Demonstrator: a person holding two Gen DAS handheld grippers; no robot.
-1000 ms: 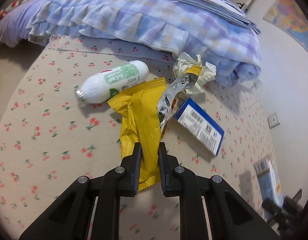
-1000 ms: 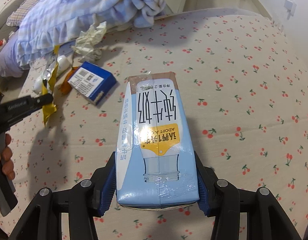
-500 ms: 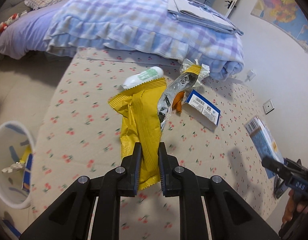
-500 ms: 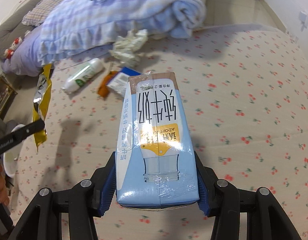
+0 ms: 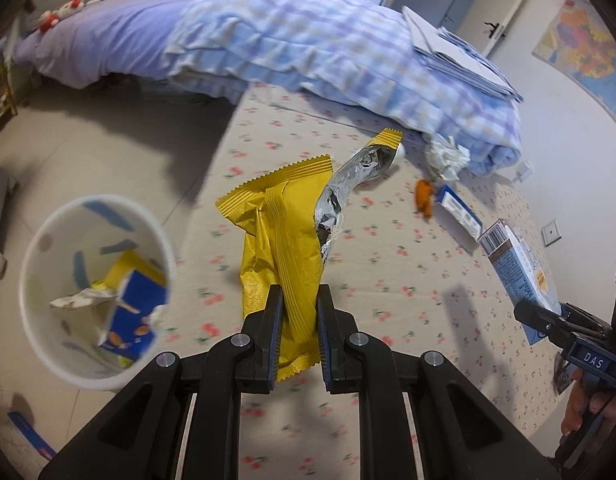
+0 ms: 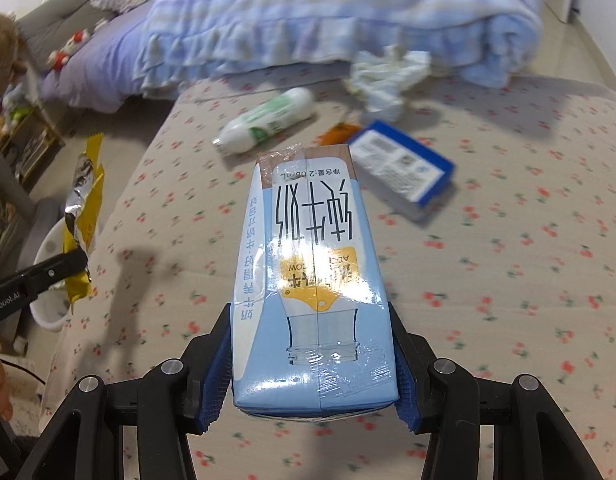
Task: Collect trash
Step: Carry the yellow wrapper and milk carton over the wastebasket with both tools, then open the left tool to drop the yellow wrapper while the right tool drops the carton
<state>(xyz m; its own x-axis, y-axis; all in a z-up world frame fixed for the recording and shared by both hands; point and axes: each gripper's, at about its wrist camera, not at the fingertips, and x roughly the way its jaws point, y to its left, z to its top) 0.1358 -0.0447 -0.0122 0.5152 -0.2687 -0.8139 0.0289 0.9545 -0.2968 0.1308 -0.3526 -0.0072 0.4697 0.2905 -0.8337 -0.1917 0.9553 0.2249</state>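
Note:
My left gripper (image 5: 298, 300) is shut on a torn yellow snack wrapper (image 5: 284, 240) with a silver lining, held in the air over the bed edge. A white trash bin (image 5: 28, 308) with trash inside stands on the floor to its left. My right gripper (image 6: 312, 360) is shut on a light blue milk carton (image 6: 312, 272), held above the cherry-print mattress (image 6: 508, 280). On the mattress lie a white and green bottle (image 6: 268, 120), a blue box (image 6: 400, 164), an orange wrapper (image 6: 338, 132) and crumpled paper (image 6: 388, 76).
A blue checked blanket (image 5: 308, 44) is piled at the far side of the mattress, with folded cloth (image 5: 456, 52) on top. A purple bed (image 5: 100, 36) lies beyond. The bin also shows in the right wrist view (image 6: 48, 248), beside the mattress's left edge.
My left gripper has swung left with the wrapper, and the bin has come closer at lower left. My right gripper has followed leftward with the carton.

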